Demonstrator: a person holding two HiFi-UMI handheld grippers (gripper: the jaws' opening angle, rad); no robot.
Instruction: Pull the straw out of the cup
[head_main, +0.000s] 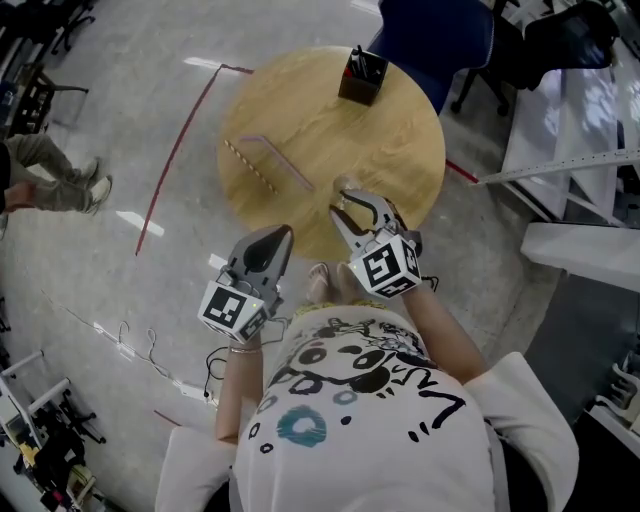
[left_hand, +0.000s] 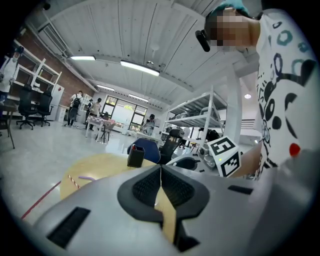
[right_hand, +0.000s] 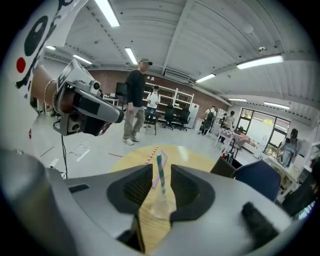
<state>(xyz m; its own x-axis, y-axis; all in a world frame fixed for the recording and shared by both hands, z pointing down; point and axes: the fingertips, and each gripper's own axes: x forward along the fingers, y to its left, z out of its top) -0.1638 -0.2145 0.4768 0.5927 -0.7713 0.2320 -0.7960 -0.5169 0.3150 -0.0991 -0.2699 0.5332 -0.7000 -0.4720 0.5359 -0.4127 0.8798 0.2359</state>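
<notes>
My right gripper is apart, with the striped straw between its jaws, unclamped. The straw stands in the cup on the surface, so pulling remains. My left gripper is together and empty.

The table looks like pale matt wood, the cup clear glossy plastic, the straw striped paper, and the floor smooth and shiny.
</notes>
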